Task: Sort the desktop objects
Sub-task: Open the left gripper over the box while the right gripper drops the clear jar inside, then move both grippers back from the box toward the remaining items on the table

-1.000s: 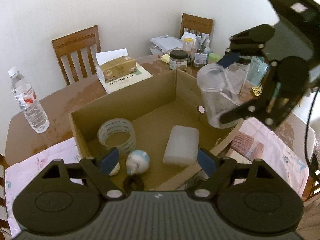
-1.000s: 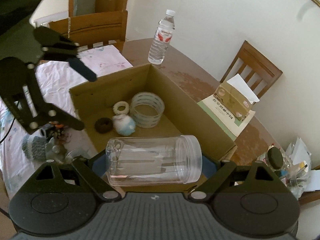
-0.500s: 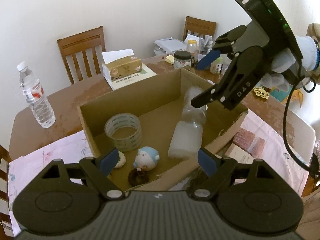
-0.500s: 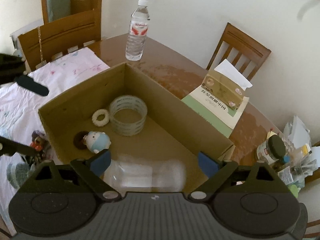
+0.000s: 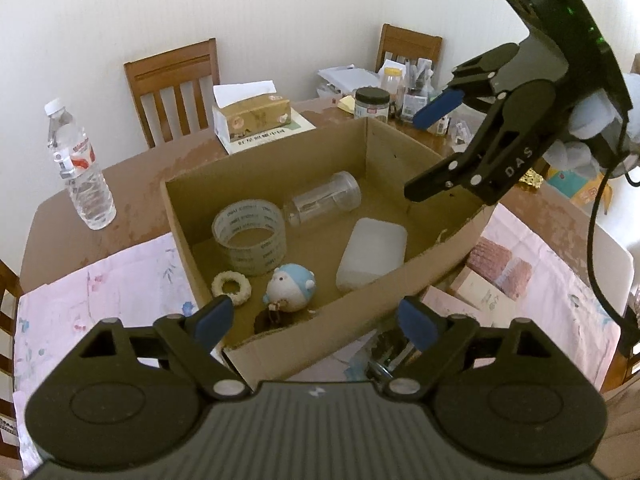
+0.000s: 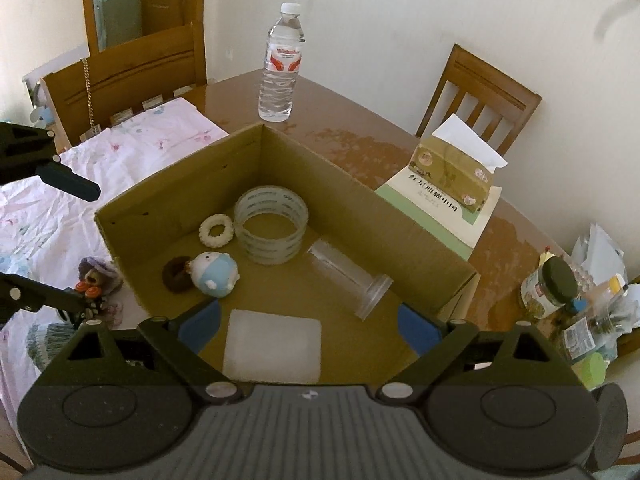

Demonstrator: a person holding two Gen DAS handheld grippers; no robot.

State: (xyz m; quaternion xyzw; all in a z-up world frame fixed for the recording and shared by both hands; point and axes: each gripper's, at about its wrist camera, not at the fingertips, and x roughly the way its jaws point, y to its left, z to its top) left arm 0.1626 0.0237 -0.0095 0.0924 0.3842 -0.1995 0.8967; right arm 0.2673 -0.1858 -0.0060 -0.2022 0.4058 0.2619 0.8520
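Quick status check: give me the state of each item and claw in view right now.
clear jar: on its side in the cardboard box, lidless
tape roll: flat in box
water bottle: upright, capped
tissue box: tissue sticking out
dark-lidded jar: closed
left claw: open, empty
right claw: open, empty

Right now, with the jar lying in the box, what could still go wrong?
The clear jar lies on its side beside the tape roll, so it may roll if the cardboard box is bumped. The right gripper hangs open close over the box's rim and could catch it. Small items outside the box by the left gripper could get knocked.
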